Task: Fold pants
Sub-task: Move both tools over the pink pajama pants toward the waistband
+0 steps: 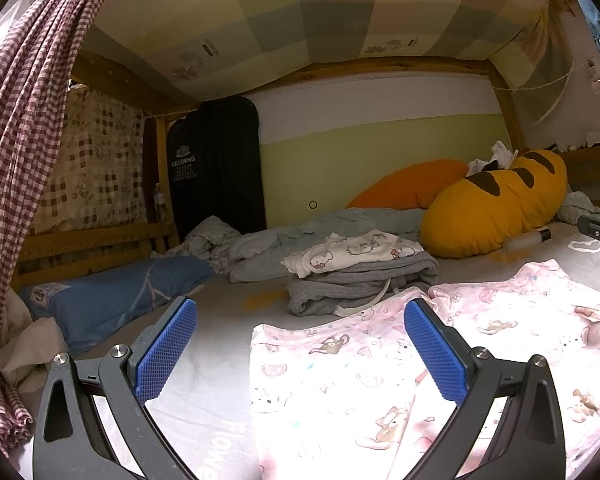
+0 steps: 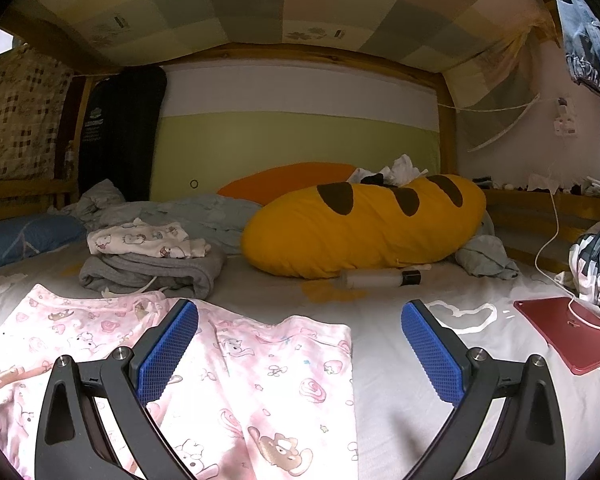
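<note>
Blue-padded fingers on both tools stand wide apart with nothing between them. The left tool (image 1: 300,350) hovers low over the bed, its right pad above one end of the pink printed pants (image 1: 440,360) and its left pad over bare sheet (image 1: 204,400). The right tool (image 2: 300,350) mirrors this: its left pad sits over the other end of the pants (image 2: 236,380), its right pad over plain sheet.

The pants lie spread flat across the lower part of both frames, one edge running up the centre of the left view, the opposite edge ending right of centre in the right view. No fold looks made yet, so the task seems to be at its start, with each tool lining up for a corner.

Judging from this, a clean fold calls for both tools to drop onto matching corners, pinch only the pants cloth and not the sheet beneath, then lift together so the fabric stays taut and the edges meet squarely. The cloth looks thin and soft, so an uneven lift would likely wrinkle it.

Further up the frame, a gray folded garment (image 2: 152,272) carries a white cartoon-print piece (image 2: 148,238). A yellow bread-shaped pillow (image 2: 360,228) lies beyond, and a red tablet (image 2: 568,332) rests at lower right, well apart from the pants.
</note>
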The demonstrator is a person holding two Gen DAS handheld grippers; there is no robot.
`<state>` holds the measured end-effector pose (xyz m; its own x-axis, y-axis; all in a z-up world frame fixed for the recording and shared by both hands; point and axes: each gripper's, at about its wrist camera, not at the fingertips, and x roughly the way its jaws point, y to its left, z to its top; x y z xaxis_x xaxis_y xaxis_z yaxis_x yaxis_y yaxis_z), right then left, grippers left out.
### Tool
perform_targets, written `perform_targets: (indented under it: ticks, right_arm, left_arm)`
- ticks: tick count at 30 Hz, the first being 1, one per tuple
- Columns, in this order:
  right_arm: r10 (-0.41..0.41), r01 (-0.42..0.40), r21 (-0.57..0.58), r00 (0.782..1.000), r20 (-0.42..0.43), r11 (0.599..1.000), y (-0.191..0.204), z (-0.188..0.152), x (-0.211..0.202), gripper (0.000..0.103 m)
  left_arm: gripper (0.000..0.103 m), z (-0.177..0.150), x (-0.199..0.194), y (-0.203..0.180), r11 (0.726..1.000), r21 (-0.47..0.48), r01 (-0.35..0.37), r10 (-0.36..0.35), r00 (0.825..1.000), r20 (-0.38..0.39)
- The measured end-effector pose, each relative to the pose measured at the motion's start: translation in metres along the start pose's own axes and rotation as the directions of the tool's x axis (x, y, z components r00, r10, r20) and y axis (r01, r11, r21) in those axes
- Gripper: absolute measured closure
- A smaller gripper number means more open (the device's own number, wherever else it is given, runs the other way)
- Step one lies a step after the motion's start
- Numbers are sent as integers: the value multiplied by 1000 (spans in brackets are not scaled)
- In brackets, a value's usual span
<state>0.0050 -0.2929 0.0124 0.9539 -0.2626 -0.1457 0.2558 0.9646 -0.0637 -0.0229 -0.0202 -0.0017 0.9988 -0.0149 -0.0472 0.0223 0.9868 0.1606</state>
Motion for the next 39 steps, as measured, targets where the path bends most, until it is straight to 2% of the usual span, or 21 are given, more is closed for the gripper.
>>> perform_targets:
  ticks: [5, 9, 12, 16, 21, 23, 27, 33, 37, 39]
  right_arm:
    - [6, -6, -6, 1000, 0, 1000, 0, -1, -1, 1]
    - [14, -13, -12, 1000, 13, 1000, 1, 0, -3, 1]
    - [26, -26, -29, 1000, 12, 999, 3, 1, -4, 1]
    - [11, -11, -49, 1000, 10, 999, 5, 4, -6, 1]
    - [27, -26, -76, 1000, 11, 997, 8, 12, -15, 1]
    - [29, -29, -114, 1000, -2, 993, 13, 17, -19, 1]
    - [57, -66, -160, 996, -64, 985, 23, 23, -29, 1]
    - [100, -106, -159, 994, -44, 982, 38, 32, -58, 1]
    - [109, -112, -205, 994, -28, 972, 51, 34, -77, 1]
    - [119, -125, -175, 992, -49, 977, 51, 35, -81, 1]
  left_arm:
    - [0, 2, -1, 6, 1000, -11, 11, -11, 1000, 10]
    - [0, 4, 5, 23, 996, -84, -20, 19, 1000, -23]
    - [0, 9, 5, 34, 992, -118, -48, 46, 999, -17]
    - [0, 18, -4, 43, 991, -112, -68, 71, 997, 23]
    - [0, 28, -8, 50, 993, -105, -57, 61, 998, 33]
    - [0, 31, -4, 54, 992, -112, -52, 53, 999, 2]
    - [0, 36, -3, 69, 980, -191, -52, 45, 998, -41]
    - [0, 44, 0, 81, 972, -221, -77, 45, 988, -147]
    - [0, 42, -1, 84, 973, -209, -100, 63, 983, -175]
    - [0, 39, -4, 88, 971, -215, -101, 60, 980, -190]
